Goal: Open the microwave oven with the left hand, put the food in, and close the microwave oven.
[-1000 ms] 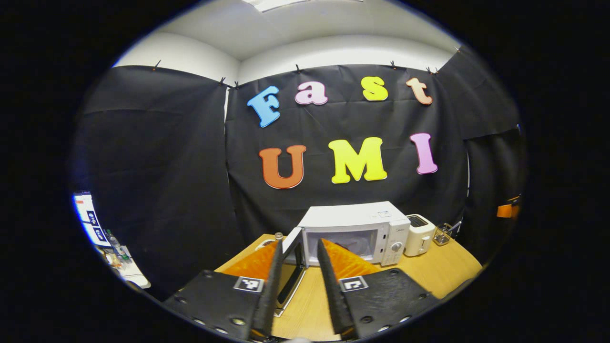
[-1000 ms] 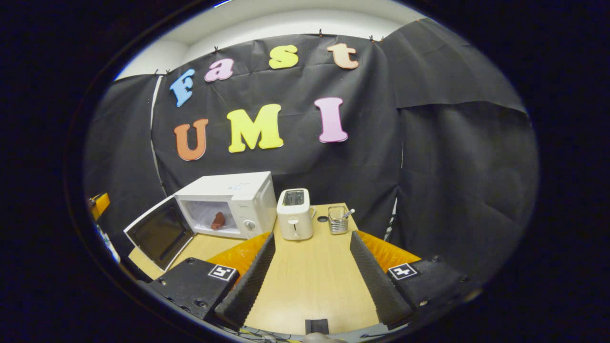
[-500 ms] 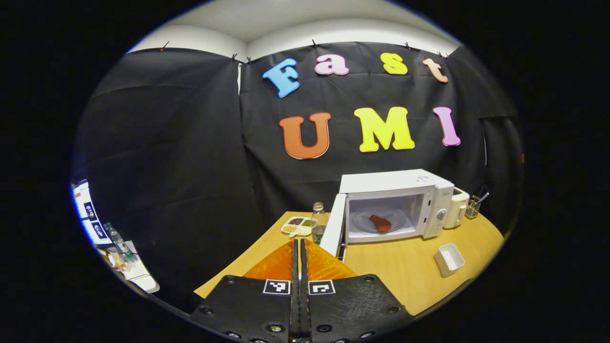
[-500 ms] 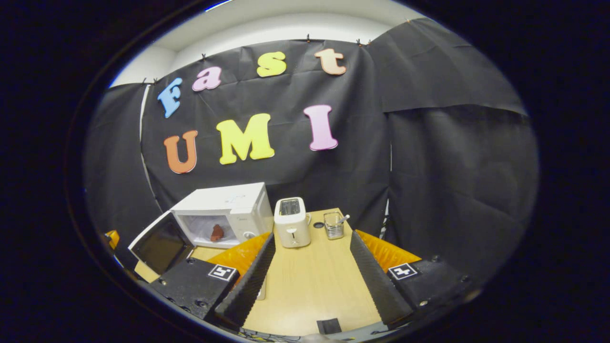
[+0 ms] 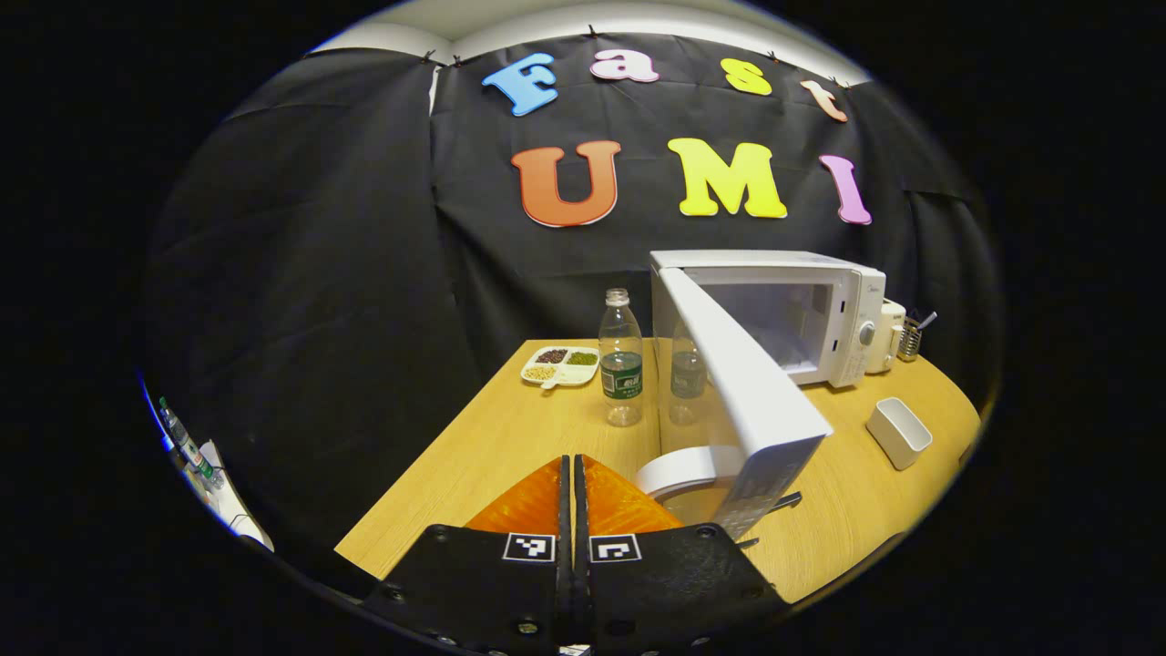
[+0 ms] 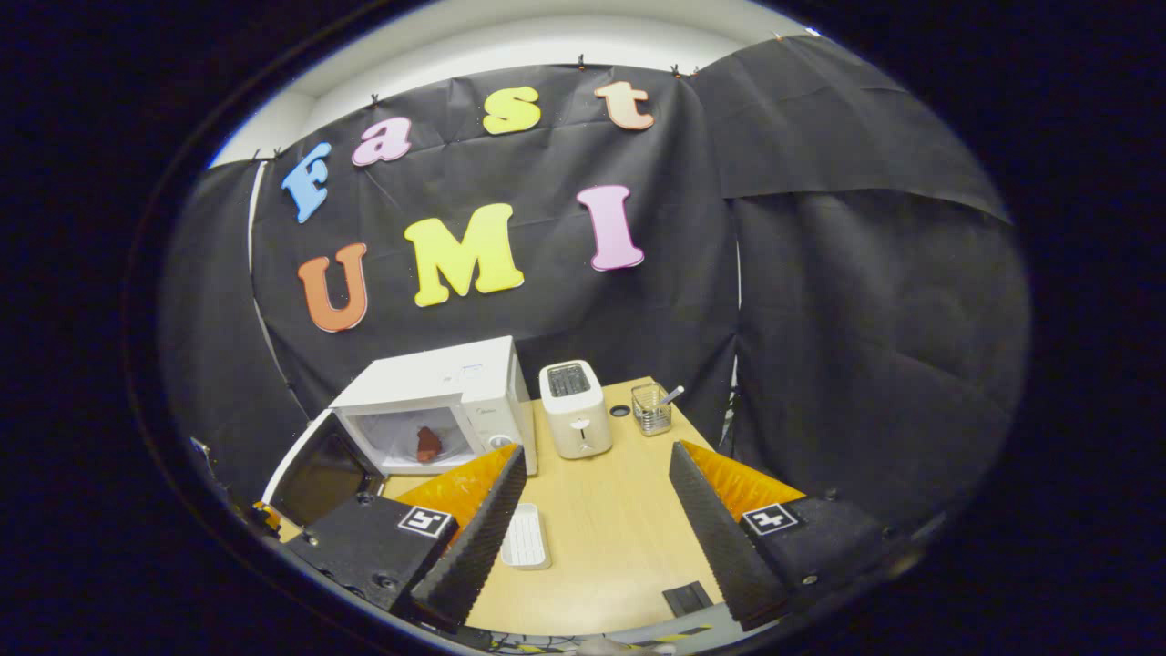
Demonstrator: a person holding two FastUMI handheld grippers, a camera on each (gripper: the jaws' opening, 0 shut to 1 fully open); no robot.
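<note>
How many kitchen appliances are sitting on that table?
2: the microwave at the back of the table, door open, and the toaster just beside its control-panel side. The open door may hide something.

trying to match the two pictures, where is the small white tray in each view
Left gripper view: the small white tray lies at the right on the table, in front of the microwave.
Right gripper view: it lies low and left of centre, in front of the microwave.
Shared landmark: the toaster beside the microwave.

left gripper and right gripper: black screw-studded bodies, each finger bearing a small square black-and-white marker; right fingers ridged.
</note>
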